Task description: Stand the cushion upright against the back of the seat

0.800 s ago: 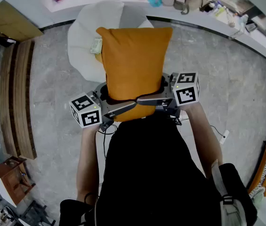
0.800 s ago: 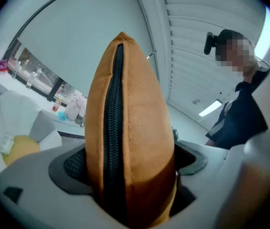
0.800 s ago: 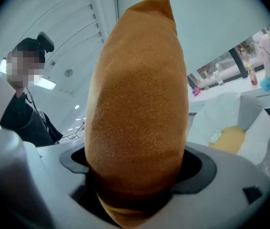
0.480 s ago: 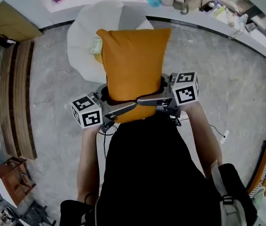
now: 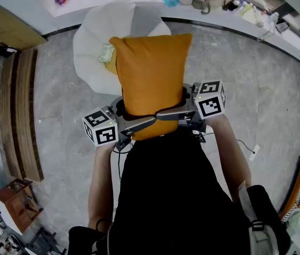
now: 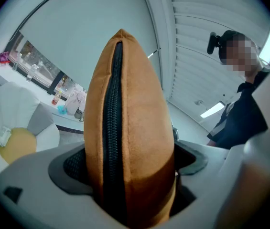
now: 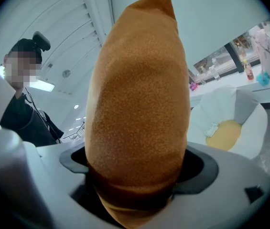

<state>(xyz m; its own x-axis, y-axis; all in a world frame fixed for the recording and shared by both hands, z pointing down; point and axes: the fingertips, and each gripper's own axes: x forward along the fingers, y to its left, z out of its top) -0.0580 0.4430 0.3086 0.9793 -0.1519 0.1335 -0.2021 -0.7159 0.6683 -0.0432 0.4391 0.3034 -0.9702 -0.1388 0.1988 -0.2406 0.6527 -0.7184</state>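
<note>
a grey stone floor [image 5: 256, 89] spreads under the person, and a white shell-shaped chair [image 5: 94, 41] stands at its far side, in front of a cluttered ledge [image 5: 219, 4]. the orange cushion [image 5: 150, 73] is held in the air between the person and the chair, its far end over the chair's near right edge and not resting on the seat. the left gripper [image 5: 139, 123] and right gripper [image 5: 173, 111] each clamp the cushion's near end, jaws spread wide around its thick padding, one from each side. a small yellow pad [image 7: 223, 133] lies in the chair's seat.
</note>
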